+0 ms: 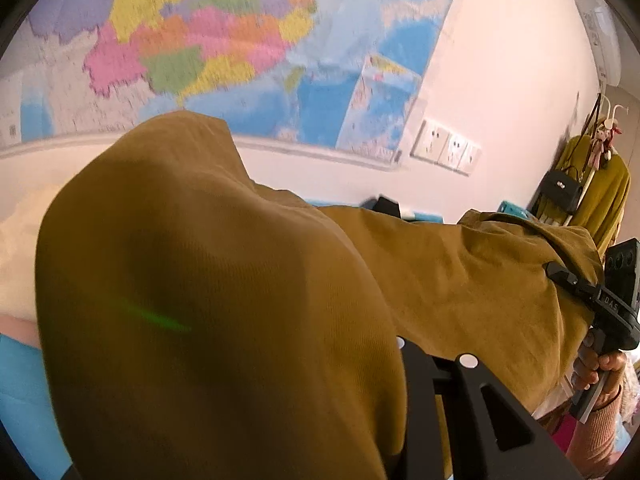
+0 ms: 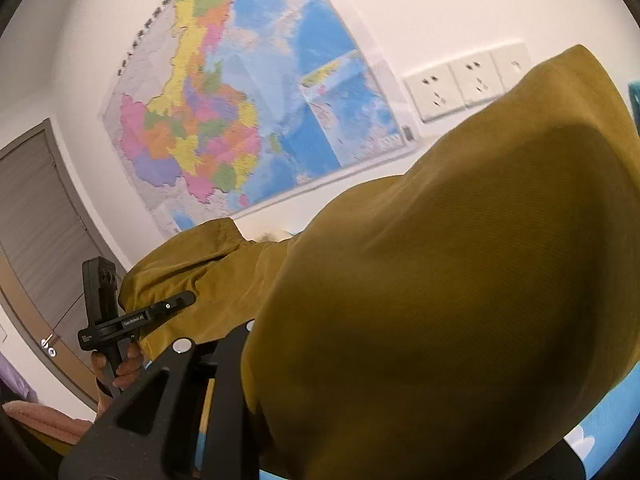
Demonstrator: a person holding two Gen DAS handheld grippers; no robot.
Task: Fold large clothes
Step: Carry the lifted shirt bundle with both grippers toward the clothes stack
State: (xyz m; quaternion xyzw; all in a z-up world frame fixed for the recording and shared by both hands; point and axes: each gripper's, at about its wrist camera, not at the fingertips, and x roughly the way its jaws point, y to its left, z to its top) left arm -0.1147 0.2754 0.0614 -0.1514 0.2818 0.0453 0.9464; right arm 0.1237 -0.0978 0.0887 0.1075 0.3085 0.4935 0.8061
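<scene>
A large mustard-yellow garment (image 1: 224,280) hangs lifted in the air between both grippers and fills most of each view (image 2: 460,260). My left gripper (image 1: 424,356) is shut on one edge of the cloth, which drapes over its fingertips. In the right wrist view it (image 2: 180,302) shows at the left, pinching the cloth. My right gripper (image 2: 224,340) is shut on the other edge, its tips buried in fabric. It shows at the right of the left wrist view (image 1: 560,274), clamped on the garment.
A coloured wall map (image 1: 224,48) and wall sockets (image 1: 446,146) are on the wall ahead. A coat stand with a yellow-green garment and black bag (image 1: 584,188) stands at the right. A blue surface (image 1: 20,392) lies below. A grey door (image 2: 36,232) is at the left.
</scene>
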